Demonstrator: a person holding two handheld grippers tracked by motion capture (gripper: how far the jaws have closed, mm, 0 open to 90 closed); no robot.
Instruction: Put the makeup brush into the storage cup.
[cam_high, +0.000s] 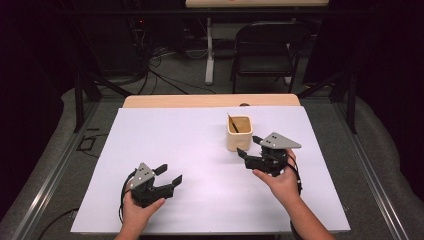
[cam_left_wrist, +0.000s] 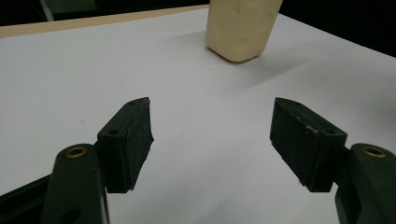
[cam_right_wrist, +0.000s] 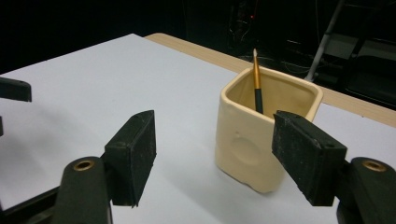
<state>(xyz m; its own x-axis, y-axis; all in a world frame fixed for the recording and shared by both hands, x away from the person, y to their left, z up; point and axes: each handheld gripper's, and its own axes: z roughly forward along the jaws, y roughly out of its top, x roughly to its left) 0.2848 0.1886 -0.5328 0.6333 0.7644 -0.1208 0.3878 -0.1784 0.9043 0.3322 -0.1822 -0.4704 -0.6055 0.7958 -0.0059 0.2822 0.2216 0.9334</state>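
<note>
Approaching the cream cup (cam_right_wrist: 261, 135) standing upright at the white mat's (cam_high: 165, 145) far right, I am holding my right gripper (cam_high: 252, 150) released just beside it, left gripper (cam_high: 170, 176) released and well apart; next I am judging whether to close on its near wall or reach the brush (cam_right_wrist: 256, 84) inside.

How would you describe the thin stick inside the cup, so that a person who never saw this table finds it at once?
On the white table sheet, look right of centre for the square cream ceramic cup, just ahead of the right gripper. Inside it leans a slim black stick with a gold upper part and a pale pointed tip, the cup's one visible content.
</note>
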